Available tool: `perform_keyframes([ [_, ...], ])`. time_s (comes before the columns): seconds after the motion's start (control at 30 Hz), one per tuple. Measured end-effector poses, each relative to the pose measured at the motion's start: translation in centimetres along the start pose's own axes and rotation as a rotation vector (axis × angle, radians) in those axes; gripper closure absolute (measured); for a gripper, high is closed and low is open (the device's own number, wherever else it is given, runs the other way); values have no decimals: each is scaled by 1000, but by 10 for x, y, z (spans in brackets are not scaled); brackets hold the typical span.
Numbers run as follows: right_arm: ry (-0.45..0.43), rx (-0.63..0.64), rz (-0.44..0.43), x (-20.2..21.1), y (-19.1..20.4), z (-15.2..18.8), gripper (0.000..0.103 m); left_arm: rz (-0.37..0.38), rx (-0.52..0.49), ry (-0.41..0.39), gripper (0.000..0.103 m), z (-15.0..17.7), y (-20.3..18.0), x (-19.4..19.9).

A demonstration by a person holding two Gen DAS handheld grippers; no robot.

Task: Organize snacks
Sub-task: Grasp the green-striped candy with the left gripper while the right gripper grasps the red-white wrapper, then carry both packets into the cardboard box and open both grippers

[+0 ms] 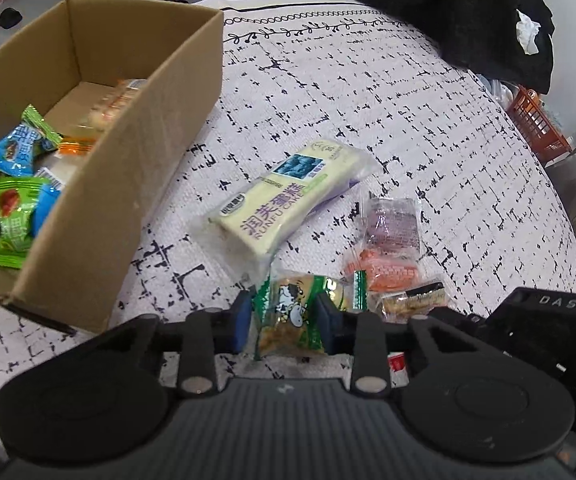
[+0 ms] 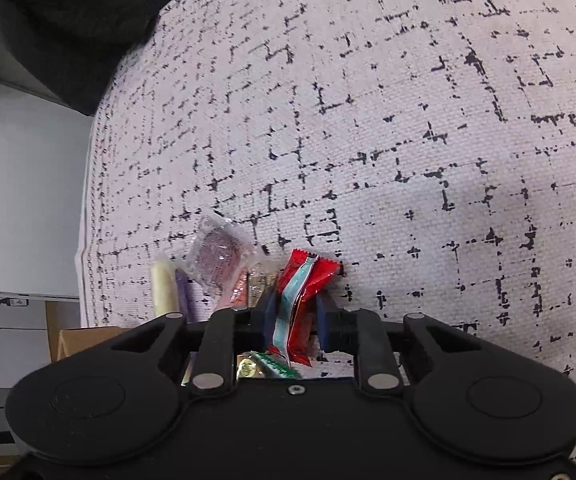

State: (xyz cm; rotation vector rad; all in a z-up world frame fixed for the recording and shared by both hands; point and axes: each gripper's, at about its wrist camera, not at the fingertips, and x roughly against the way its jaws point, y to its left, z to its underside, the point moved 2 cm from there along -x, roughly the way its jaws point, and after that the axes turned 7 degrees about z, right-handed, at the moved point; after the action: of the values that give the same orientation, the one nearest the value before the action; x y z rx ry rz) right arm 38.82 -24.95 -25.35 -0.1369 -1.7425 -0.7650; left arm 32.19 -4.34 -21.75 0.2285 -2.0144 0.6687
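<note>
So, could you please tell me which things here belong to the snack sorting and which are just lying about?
Job:
cardboard box
cake bar
green cow packet in left claw
red packet in right claw
purple sweet
orange sweet

Lying about:
black cloth
orange basket
</note>
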Motion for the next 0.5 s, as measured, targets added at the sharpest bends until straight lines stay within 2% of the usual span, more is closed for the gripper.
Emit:
perform_keyframes([
  [0.1, -11, 6, -13, 8, -2, 0, 84, 2, 5, -5, 82, 1, 0, 6],
  [0.13, -13, 7, -16, 10, -2, 0, 85, 2, 4, -10, 88, 1, 0, 9],
  [0.27, -14, 6, -33, 17, -3, 3, 86, 14, 4, -20, 95, 2, -2, 18],
  [0.5, -39, 22, -66, 33, -2, 5, 86, 19, 2, -65, 98, 3, -3, 39],
])
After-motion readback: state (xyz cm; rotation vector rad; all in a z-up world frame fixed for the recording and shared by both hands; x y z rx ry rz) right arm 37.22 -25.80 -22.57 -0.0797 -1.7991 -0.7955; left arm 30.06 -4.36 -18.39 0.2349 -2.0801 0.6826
